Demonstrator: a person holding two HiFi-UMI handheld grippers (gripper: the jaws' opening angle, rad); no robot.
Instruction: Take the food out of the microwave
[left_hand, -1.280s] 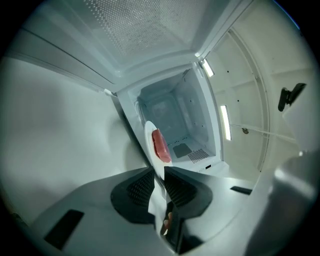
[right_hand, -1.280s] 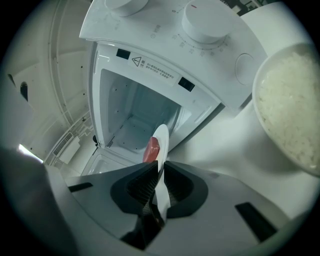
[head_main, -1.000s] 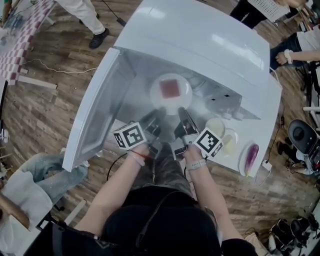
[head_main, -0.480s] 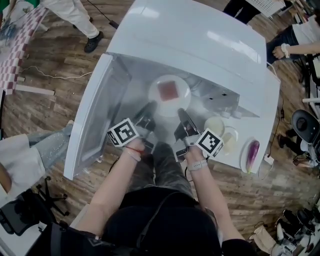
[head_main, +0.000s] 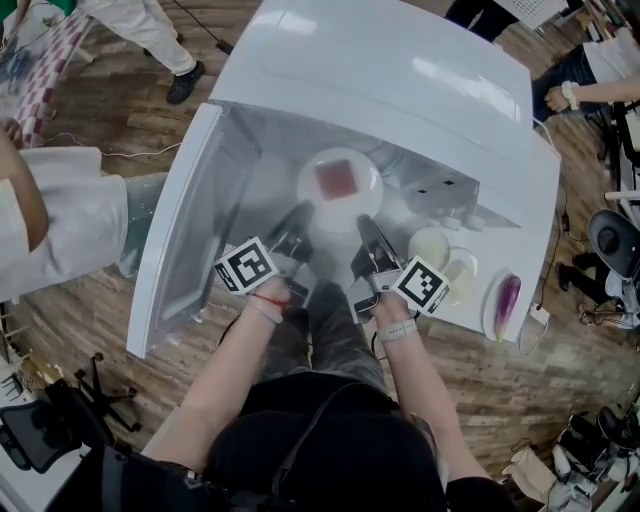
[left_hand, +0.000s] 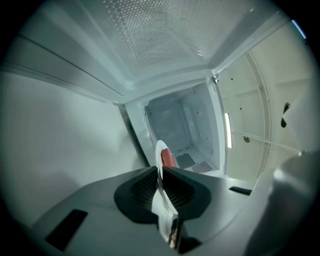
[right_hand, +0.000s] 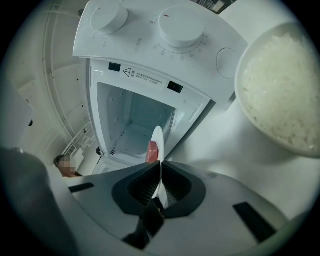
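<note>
Now left gripper (head_main: 300, 213) jaws, just closing, and right gripper (head_main: 365, 222) jaws clamp the plate (head_main: 340, 213), its food (left_hand: 168, 159) half-hidden edge-on.

Black top (head_main: 330, 450), grey trousers (head_main: 335, 335), red wristband (head_main: 268, 300) (thin)
</note>
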